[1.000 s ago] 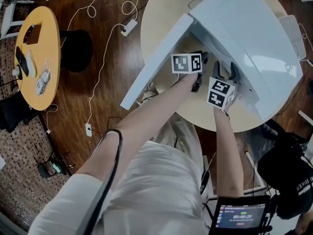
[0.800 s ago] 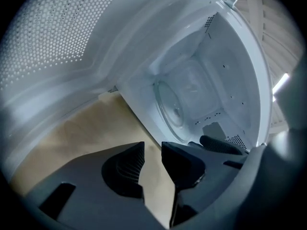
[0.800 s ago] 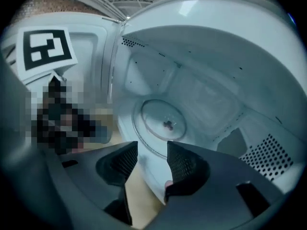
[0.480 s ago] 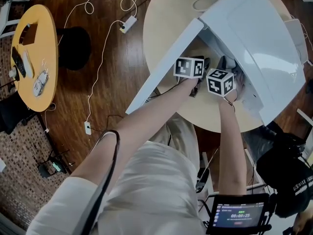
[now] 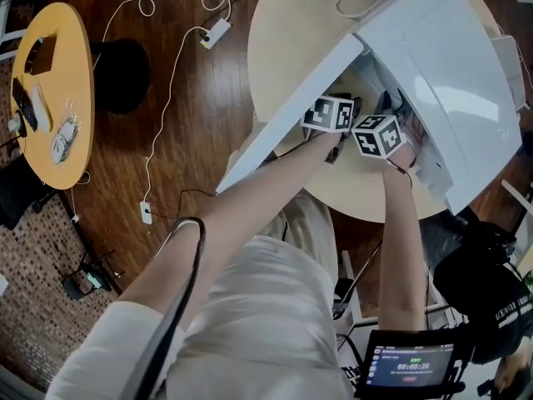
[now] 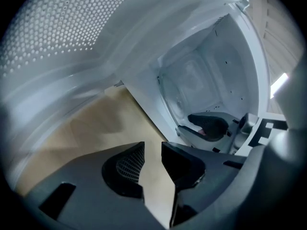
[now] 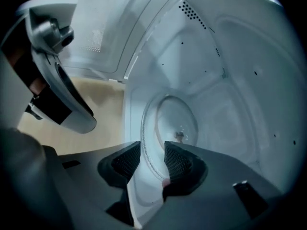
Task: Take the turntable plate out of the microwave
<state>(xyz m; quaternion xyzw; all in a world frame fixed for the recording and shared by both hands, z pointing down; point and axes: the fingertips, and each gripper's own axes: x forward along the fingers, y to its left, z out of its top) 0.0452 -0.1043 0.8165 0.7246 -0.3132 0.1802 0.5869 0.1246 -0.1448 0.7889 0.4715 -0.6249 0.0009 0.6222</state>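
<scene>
**Right jaws closing over the plate's near rim**

The right gripper [image 7: 147, 161] is reaching into the open microwave [image 5: 450, 65], and the plate [image 7: 169, 121] is lying straight ahead of it on the cavity floor. The plate's near rim is running into the gap between the two pads. One pad is sitting on the plate's face side and the other on its outer side, so the gripper is meeting the disc edge-on. Its jaws have just been closing with the rim between them. A sliver of space is still showing at each pad, so they are not looking clamped on the glass yet. The plate's centre hub is sitting further in, beyond the fingertips, and the disc is spreading away towards the back wall.

The left gripper [image 6: 152, 158] is hanging just outside the cavity mouth, below the swung-out door [image 5: 283, 119]. Its jaws are standing a little apart with nothing between them, only the bare table [image 5: 291, 23] showing through the gap. It is pointing past the front edge, off to the side of the plate, so the right gripper is clearly the nearer one.

By my judgement the coming move is depending on that rim staying centred between the right pads as they are finishing their squeeze. After that the pull is needing to come back towards the opening, along the plate's own plane.
</scene>
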